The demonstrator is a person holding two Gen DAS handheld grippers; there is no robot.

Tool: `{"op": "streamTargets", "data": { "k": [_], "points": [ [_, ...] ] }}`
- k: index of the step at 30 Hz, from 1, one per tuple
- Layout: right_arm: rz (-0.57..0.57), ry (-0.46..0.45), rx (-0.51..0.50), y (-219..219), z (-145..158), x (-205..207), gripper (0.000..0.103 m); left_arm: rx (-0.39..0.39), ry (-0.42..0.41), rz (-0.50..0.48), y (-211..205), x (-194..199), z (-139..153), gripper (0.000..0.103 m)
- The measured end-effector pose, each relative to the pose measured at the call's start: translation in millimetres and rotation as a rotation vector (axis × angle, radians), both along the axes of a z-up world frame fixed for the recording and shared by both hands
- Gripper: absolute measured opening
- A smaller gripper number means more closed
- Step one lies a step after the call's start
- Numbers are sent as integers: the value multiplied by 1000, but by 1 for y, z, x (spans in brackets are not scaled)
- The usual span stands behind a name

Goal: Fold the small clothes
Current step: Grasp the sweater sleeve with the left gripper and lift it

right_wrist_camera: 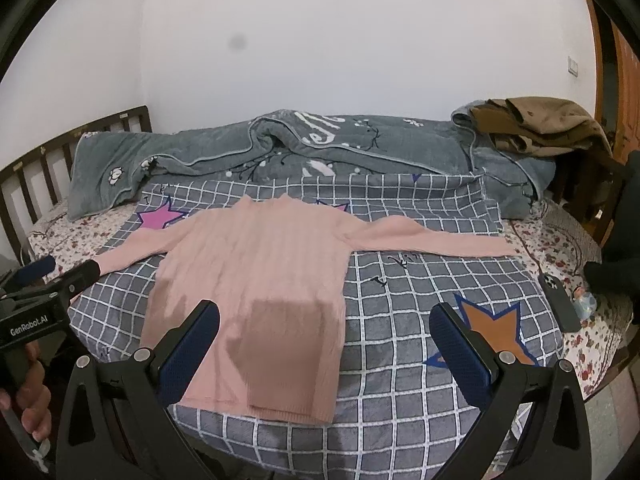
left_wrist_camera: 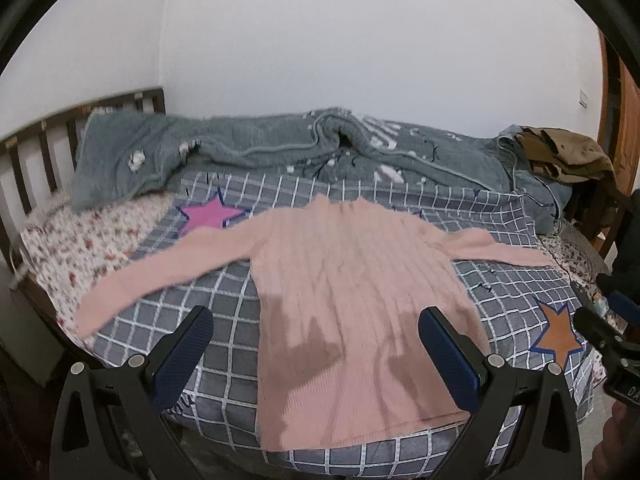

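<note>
A small pink ribbed sweater (left_wrist_camera: 340, 288) lies flat on a grey checked blanket (left_wrist_camera: 224, 344), both sleeves spread out to the sides, neck toward the far wall. It also shows in the right wrist view (right_wrist_camera: 260, 280). My left gripper (left_wrist_camera: 316, 332) is open and empty, held above the sweater's lower half. My right gripper (right_wrist_camera: 324, 332) is open and empty, above the sweater's lower right edge and the blanket (right_wrist_camera: 400, 320). The right gripper also shows at the right edge of the left wrist view (left_wrist_camera: 600, 320), and the left gripper at the left edge of the right wrist view (right_wrist_camera: 60, 280).
A rumpled grey-green quilt (left_wrist_camera: 248, 148) lies along the far side of the bed. Brown clothes (right_wrist_camera: 536, 124) are piled at the back right. A phone (right_wrist_camera: 560, 300) and a small figurine (right_wrist_camera: 585, 300) lie at the bed's right edge. A wooden headboard (left_wrist_camera: 44, 144) stands left.
</note>
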State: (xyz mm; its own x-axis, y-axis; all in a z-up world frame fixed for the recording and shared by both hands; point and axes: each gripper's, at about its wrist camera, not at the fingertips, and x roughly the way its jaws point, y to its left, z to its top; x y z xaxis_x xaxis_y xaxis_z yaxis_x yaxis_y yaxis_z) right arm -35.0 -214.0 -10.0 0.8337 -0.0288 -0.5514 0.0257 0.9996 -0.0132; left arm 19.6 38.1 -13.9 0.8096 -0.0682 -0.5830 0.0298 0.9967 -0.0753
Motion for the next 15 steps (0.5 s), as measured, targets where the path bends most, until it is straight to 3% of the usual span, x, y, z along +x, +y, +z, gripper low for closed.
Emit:
{"op": "streamTargets", "data": {
  "k": [9, 15],
  "points": [
    [78, -29, -29, 14, -41, 29, 103, -151, 106, 111, 82, 50, -78, 102],
    [87, 108, 22, 21, -78, 80, 103, -261, 156, 242, 161, 76, -124, 98]
  ]
}}
